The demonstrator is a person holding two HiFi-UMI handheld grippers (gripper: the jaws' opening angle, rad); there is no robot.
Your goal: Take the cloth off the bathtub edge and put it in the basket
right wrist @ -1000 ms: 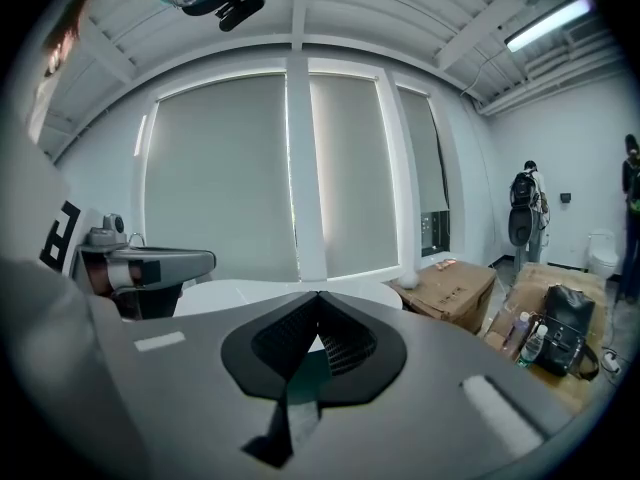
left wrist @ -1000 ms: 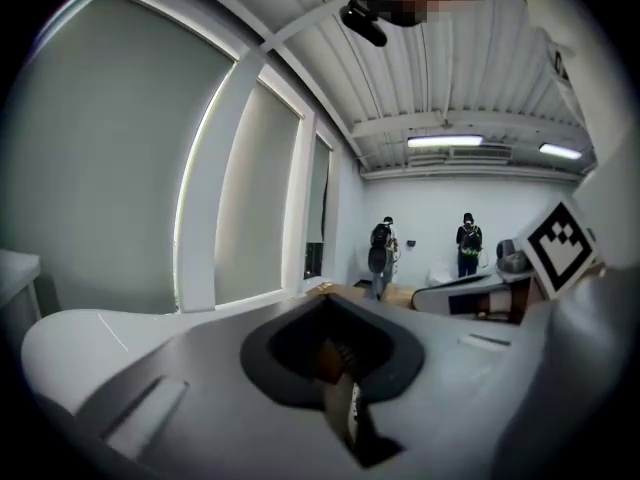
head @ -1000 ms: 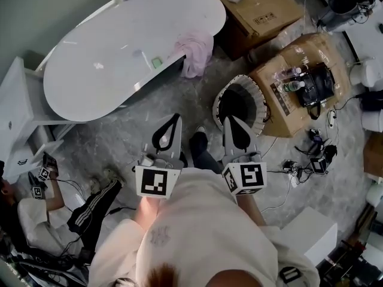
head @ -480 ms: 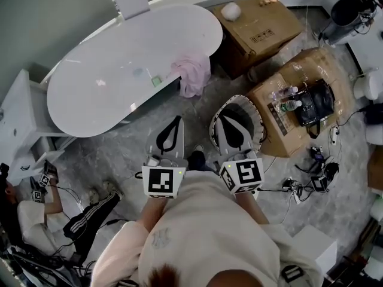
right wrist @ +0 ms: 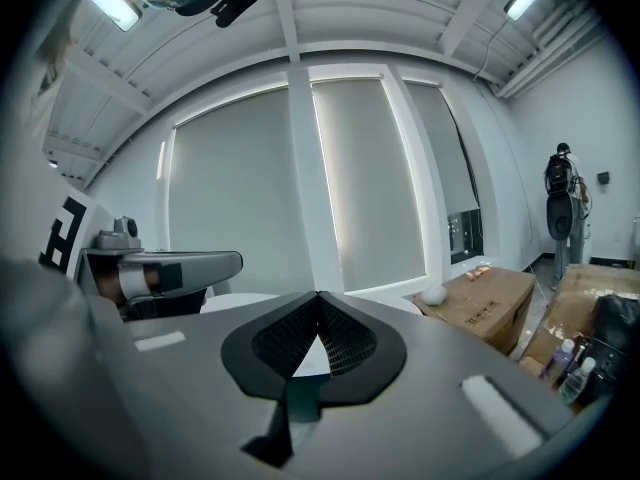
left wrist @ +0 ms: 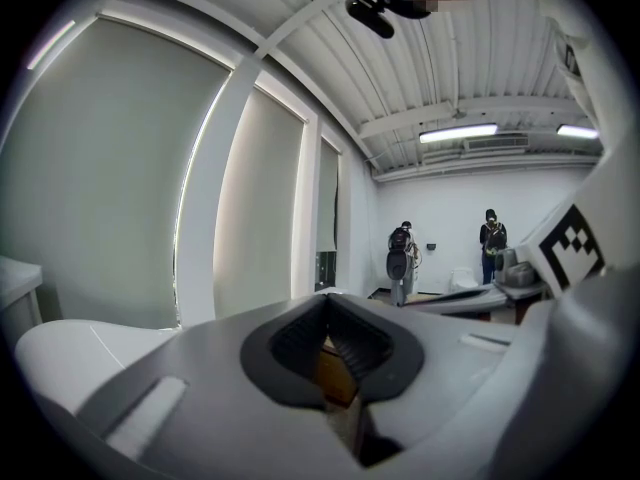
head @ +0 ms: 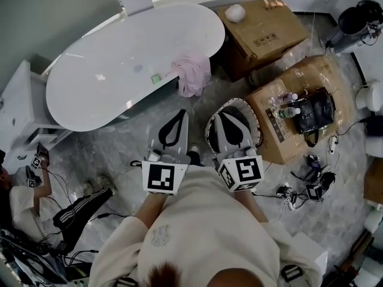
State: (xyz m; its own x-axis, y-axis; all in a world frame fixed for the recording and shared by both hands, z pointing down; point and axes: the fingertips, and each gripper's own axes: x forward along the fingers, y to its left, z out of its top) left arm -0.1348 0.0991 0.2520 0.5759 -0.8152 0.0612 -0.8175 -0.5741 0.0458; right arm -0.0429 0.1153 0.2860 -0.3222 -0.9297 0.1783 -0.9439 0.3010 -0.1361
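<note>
A pink cloth [head: 192,73] hangs over the near edge of the white oval bathtub [head: 119,64]. On the floor to its right stands the round basket [head: 213,119] with a white rim and a dark inside. My left gripper [head: 181,112] is shut and empty, held level over the floor just short of the cloth. My right gripper [head: 226,115] is shut and empty too, and it hangs above the basket's opening. In the left gripper view the jaws [left wrist: 326,300] meet at the tips; the right gripper view shows the same [right wrist: 318,296]. Neither gripper view shows the cloth.
A cardboard box [head: 263,26] with a white ball [head: 235,12] stands behind the basket. A second box [head: 299,109] with bottles and a black device is to its right. A person [head: 24,190] sits on the floor at the left, among cables. Two people [left wrist: 403,258] stand far off.
Both grippers have moved forward toward the bathtub. The right one now hangs over the basket, and the left one has come closer to the cloth. Both stayed shut.
</note>
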